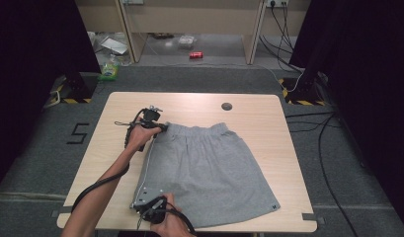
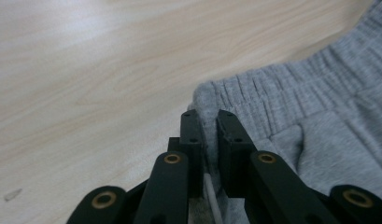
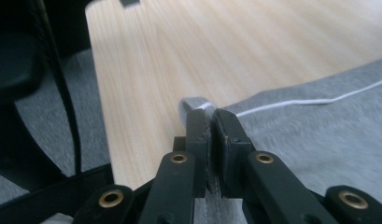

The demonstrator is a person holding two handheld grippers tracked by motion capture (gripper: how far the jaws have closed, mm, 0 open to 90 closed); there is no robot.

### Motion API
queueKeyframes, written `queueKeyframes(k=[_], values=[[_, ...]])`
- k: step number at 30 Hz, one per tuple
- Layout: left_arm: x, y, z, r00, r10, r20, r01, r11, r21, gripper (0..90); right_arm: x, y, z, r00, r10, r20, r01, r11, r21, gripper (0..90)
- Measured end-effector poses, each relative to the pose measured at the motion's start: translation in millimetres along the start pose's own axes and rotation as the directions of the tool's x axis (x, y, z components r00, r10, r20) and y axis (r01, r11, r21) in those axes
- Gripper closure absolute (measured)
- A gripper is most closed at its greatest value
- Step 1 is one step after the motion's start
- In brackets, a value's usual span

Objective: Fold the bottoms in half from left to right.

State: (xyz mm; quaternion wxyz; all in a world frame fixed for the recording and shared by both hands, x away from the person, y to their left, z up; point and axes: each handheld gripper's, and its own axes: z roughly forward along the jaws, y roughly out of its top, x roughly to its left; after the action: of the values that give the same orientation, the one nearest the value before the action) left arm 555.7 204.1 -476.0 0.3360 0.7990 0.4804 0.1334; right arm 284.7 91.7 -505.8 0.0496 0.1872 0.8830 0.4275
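Both grippers pinch the left edge of grey shorts lying flat on the surface.

The grey shorts (image 1: 209, 173) lie spread across the middle of the wooden surface (image 1: 268, 118), waistband toward 12 o'clock and hem toward 6 o'clock. The left gripper (image 1: 160, 127) sits at the 10 o'clock corner of the garment; in the left gripper view its fingers (image 2: 193, 140) are clamped on the gathered elastic waistband (image 2: 254, 93). The right gripper (image 1: 149, 203) sits at the 7 o'clock corner; in the right gripper view its fingers (image 3: 198, 135) are clamped on the hem corner, beside a white side stripe (image 3: 300, 101). A dark round grommet (image 1: 227, 106) lies at 12 o'clock, well apart from the shorts.
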Motion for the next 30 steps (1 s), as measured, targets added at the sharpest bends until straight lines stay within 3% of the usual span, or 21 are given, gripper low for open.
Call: queueKeyframes(k=[7, 10, 11, 14, 16, 19, 25, 30], values=[[-12.4, 23.2, -15.7, 0.9991, -0.022, 0.037, 0.022, 0.9995, -0.022, 81.8, -11.4, 0.8, -46.3, 0.9989, 0.043, 0.015, -0.042, 0.994, -0.106, 84.8], [-20.0, 34.2, -19.0, 0.996, -0.053, 0.071, 0.055, 0.9981, -0.027, 81.5, -23.7, -5.5, -80.8, 0.9937, 0.104, 0.042, -0.095, 0.981, -0.172, 84.8], [-23.5, 38.0, -19.8, 0.996, -0.055, 0.07, 0.057, 0.998, -0.027, 81.5, -23.7, -5.5, -80.8, 0.9937, 0.104, 0.042, -0.095, 0.981, -0.172, 84.8], [-34.6, 49.9, -21.4, 0.9945, -0.062, 0.084, 0.064, 0.9976, -0.027, 81.4, -32.5, -14.5, -104.2, 0.9874, 0.142, 0.069, -0.125, 0.97, -0.209, 84.9], [-44.1, 58.0, -21.7, 0.9951, -0.055, 0.082, 0.057, 0.998, -0.027, 81.4, -39.9, -24.7, -124.4, 0.9793, 0.183, 0.088, -0.156, 0.957, -0.245, 84.9], [-60.3, 70.2, -20.2, 0.996, -0.037, 0.082, 0.039, 0.9989, -0.025, 81.4, -44.0, -30.2, -137.3, 0.9748, 0.194, 0.109, -0.16, 0.951, -0.263, 85.0], [-87.1, 88.8, -14.1, 0.9961, -0.017, 0.086, 0.019, 0.9995, -0.025, 81.2, -53.2, -47.6, -175.5, 0.9558, 0.249, 0.157, -0.188, 0.928, -0.322, 85.0], [-107.0, 102.9, -8.7, 0.9952, -0.014, 0.097, 0.017, 0.9993, -0.032, 81.1, -59.9, -67.5, -206.1, 0.932, 0.306, 0.194, -0.221, 0.904, -0.365, 85.0]])
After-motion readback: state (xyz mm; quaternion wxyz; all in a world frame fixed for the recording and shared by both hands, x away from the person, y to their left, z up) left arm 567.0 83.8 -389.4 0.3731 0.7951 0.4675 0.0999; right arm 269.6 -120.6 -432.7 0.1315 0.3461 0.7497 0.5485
